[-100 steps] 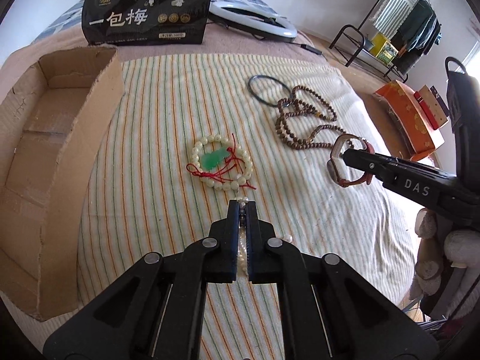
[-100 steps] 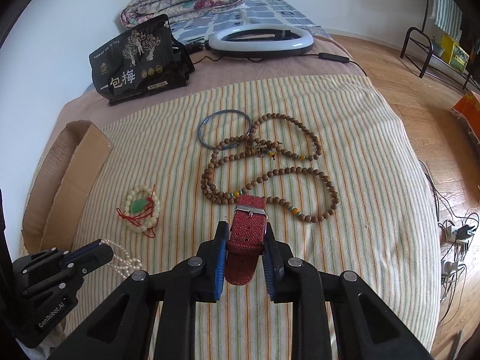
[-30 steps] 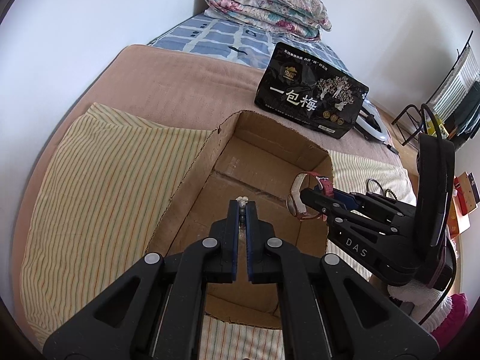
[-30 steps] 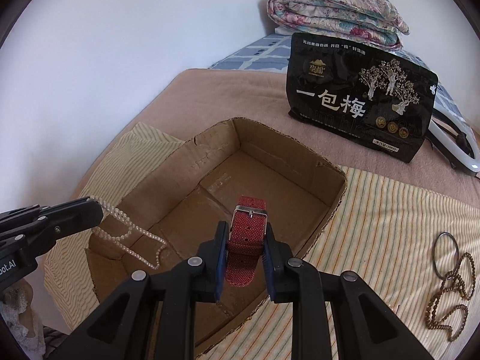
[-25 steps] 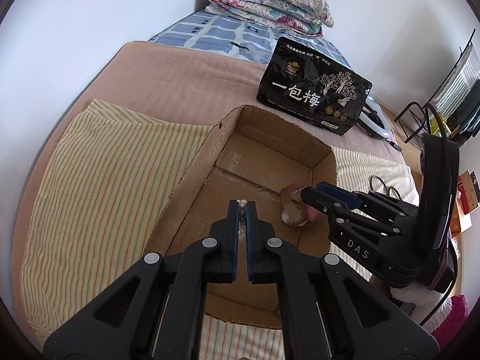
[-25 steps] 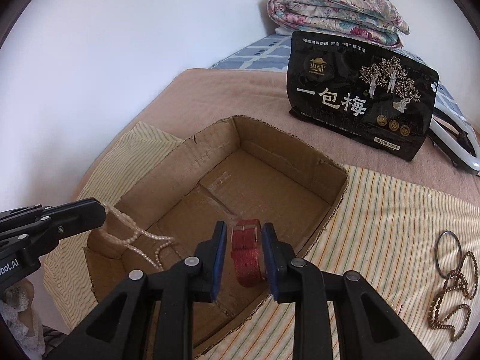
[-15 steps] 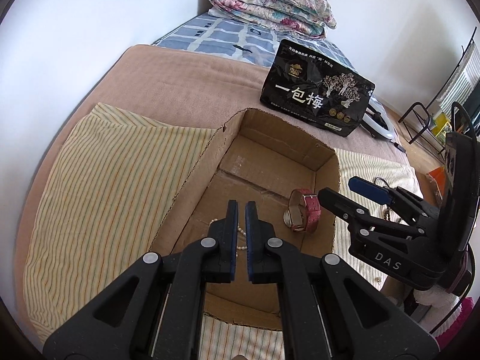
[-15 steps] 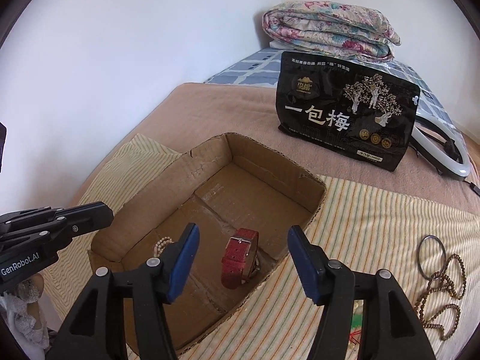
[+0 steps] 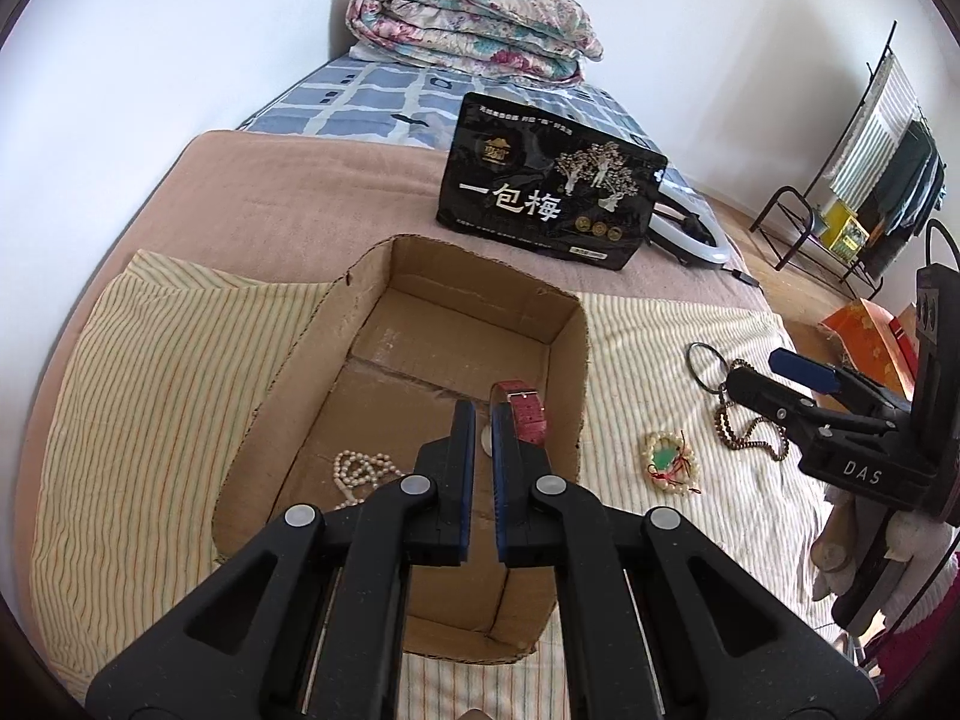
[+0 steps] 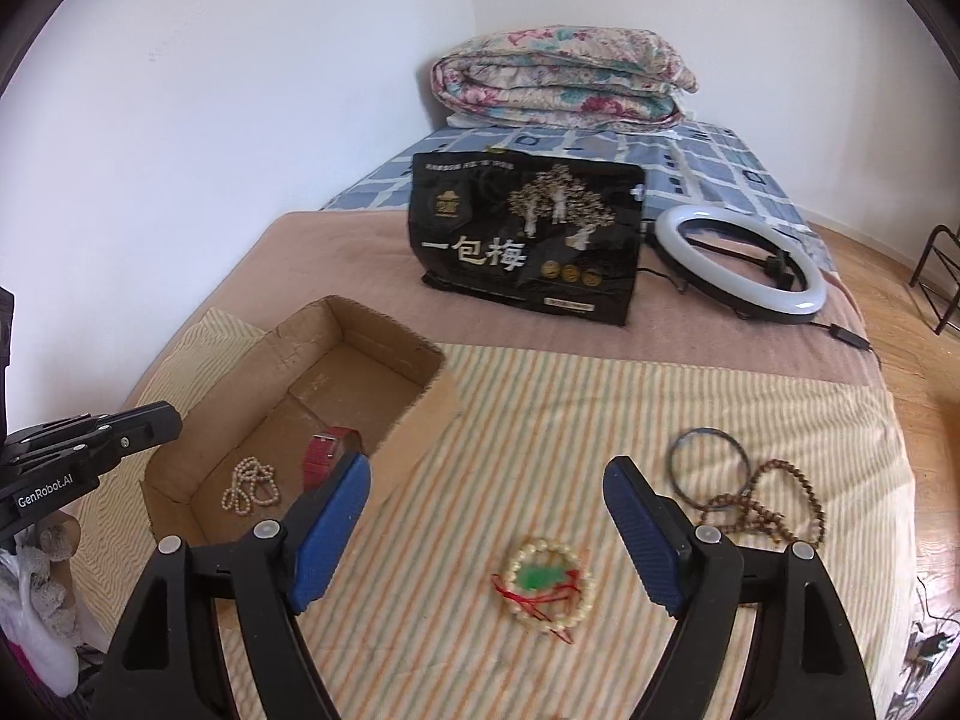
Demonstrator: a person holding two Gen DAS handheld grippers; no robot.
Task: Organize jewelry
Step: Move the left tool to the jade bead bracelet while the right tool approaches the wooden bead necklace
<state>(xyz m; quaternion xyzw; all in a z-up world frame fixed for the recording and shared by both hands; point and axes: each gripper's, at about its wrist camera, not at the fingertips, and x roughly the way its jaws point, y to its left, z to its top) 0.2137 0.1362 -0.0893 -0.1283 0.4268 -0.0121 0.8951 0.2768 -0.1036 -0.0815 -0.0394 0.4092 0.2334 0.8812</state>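
Observation:
A cardboard box (image 9: 567, 372) (image 10: 414, 414) on the striped cloth holds a pearl necklace (image 9: 360, 471) (image 10: 249, 489) and a red watch (image 9: 525, 414) (image 10: 324, 453). My left gripper (image 9: 483, 414) hovers over the box, its jaws a narrow gap apart and empty. My right gripper (image 10: 486, 498) is wide open and empty, right of the box, above a white bead bracelet with a green pendant (image 10: 549, 585) (image 9: 672, 462). A dark bangle (image 10: 708, 468) (image 9: 708, 363) and a brown bead necklace (image 10: 762, 507) (image 9: 750, 435) lie further right.
A black snack bag (image 9: 549, 201) (image 10: 525, 240) stands behind the box. A ring light (image 10: 738, 264) lies beside it and a folded quilt (image 10: 564, 78) at the bed's head. A rack (image 9: 840, 228) and an orange box (image 9: 864, 336) stand on the floor.
Both grippers let go over the box: the pearl necklace and the red watch now lie inside. The right gripper opened wide and swung right over the bracelet. The left jaws parted slightly.

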